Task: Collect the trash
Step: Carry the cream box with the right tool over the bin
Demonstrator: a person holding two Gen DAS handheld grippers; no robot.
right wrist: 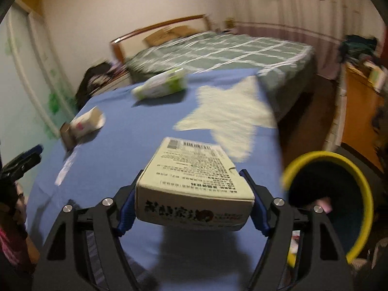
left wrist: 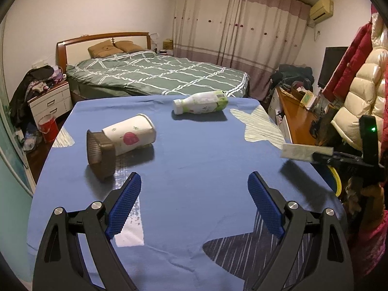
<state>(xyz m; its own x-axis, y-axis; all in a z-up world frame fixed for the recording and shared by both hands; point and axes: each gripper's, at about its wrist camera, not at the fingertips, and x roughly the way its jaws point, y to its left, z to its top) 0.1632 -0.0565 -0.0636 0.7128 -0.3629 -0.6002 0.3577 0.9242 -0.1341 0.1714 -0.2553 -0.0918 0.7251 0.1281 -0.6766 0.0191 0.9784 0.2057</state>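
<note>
Carton clamped in right gripper, lifted clear of the blue tablecloth.

Right fingers' blue pads press both long sides of the printed carton, barcode face up, above the near right part of the tabletop; a yellow-rimmed bin stands just off the right edge beside it. Left gripper hovers over the near edge, fingers spread wide, nothing between them. Paper cup with brown lid lies on its side toward the left edge. White-green plastic bottle lies on its side near the far edge. Both views show the cup and bottle apart; right view is motion-blurred.
</note>
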